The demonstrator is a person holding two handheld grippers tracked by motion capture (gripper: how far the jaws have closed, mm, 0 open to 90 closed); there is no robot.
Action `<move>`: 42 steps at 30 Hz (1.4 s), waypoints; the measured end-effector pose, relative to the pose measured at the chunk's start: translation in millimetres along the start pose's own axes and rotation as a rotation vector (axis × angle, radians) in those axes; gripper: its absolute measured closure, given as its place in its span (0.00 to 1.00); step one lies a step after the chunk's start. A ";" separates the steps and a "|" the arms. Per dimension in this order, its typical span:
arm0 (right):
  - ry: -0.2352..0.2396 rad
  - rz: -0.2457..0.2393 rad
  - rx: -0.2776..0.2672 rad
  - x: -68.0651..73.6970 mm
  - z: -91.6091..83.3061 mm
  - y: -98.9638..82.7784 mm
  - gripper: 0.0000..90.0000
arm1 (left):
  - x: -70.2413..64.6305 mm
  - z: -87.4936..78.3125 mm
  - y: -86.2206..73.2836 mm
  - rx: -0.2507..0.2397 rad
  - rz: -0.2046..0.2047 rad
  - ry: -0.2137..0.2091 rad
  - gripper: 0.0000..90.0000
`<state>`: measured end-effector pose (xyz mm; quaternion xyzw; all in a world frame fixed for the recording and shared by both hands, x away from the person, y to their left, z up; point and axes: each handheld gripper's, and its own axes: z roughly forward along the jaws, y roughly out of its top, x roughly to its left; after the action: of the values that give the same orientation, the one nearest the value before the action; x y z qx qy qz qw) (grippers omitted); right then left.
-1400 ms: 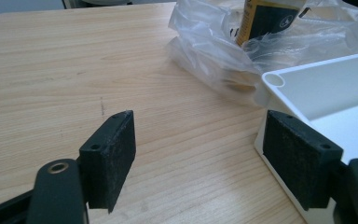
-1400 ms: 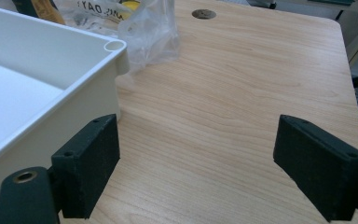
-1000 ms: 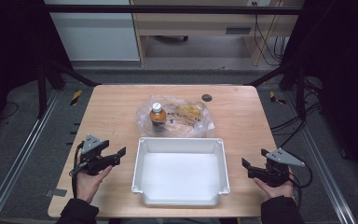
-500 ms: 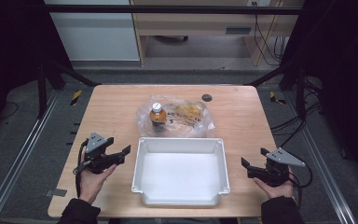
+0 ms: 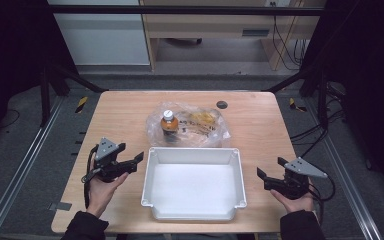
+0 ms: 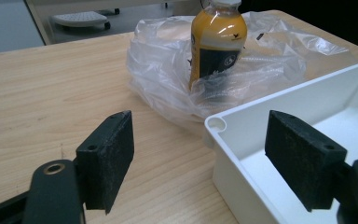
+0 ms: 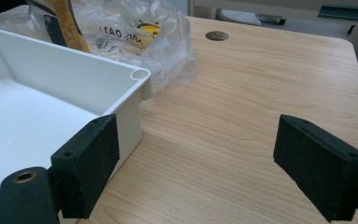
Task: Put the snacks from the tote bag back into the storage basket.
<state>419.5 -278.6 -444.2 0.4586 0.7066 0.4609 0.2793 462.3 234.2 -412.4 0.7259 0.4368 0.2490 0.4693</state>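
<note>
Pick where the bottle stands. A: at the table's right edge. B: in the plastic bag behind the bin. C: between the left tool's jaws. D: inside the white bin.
B: the bottle stands upright in the crumpled bag, just beyond the bin.

Left claw [image 5: 132,161] and right claw [image 5: 270,178]: black bodies, each topped by a grey three-cornered plate and trailing a black cable. In the gripper views each jaw carries a flat, rectangular black pad [image 6: 106,156] with a rough, slightly worn face, fixed by a recessed screw, with a brass-ringed hole in the arm below. Both forearms are in dark sleeves [image 5: 84,227].
</note>
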 end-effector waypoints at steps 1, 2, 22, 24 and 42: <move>0.001 -0.003 -0.002 0.3 0.0 0.4 0.16 | -0.2 0.8 1.7 -0.004 0.000 -0.003 0.27; 0.005 0.001 -0.008 0.9 -0.3 0.7 0.16 | -0.5 1.4 2.6 -0.007 0.000 -0.003 0.27; 0.024 -0.008 -0.024 6.0 0.3 6.0 0.17 | -9.3 20.8 24.8 -0.027 0.015 -0.021 0.28; 0.026 -0.009 -0.023 6.6 0.7 6.2 0.17 | -9.9 22.4 25.8 -0.031 0.013 -0.022 0.28; 0.041 -0.007 -0.017 8.4 2.8 7.0 0.17 | -14.6 38.0 35.2 -0.028 0.025 -0.030 0.27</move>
<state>420.9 -268.8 -438.8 0.4442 0.7097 0.4754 0.2700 498.5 197.6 -396.6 0.7283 0.4173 0.2500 0.4826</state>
